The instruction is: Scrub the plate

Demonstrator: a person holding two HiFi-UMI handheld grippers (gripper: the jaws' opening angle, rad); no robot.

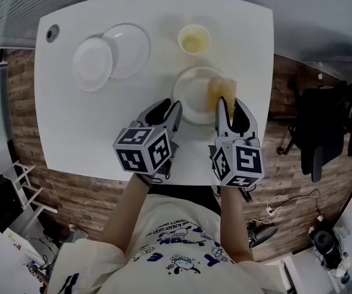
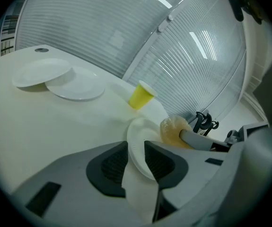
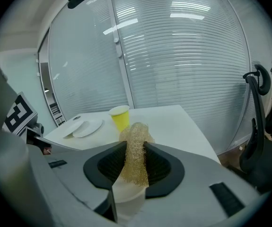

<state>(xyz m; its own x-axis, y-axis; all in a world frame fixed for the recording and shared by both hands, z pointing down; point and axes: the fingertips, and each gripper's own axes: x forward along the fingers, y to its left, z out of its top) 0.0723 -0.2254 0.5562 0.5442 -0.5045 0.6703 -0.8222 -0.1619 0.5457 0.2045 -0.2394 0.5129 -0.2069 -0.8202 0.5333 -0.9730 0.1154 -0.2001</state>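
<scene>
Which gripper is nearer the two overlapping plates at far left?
Left. The left gripper grips a plate just right of the overlapping plates; the right gripper is farther right.

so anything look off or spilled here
Nothing spilled or broken. Only oddity: at the table's far left, one spare plate lies propped askew on the rim of the second spare plate. The left tool gripping the plate and the right tool holding the scrubber look normal.

Right edge of the plate (image 1: 191, 94) hidden under the scrubber (image 1: 222, 89)
</scene>
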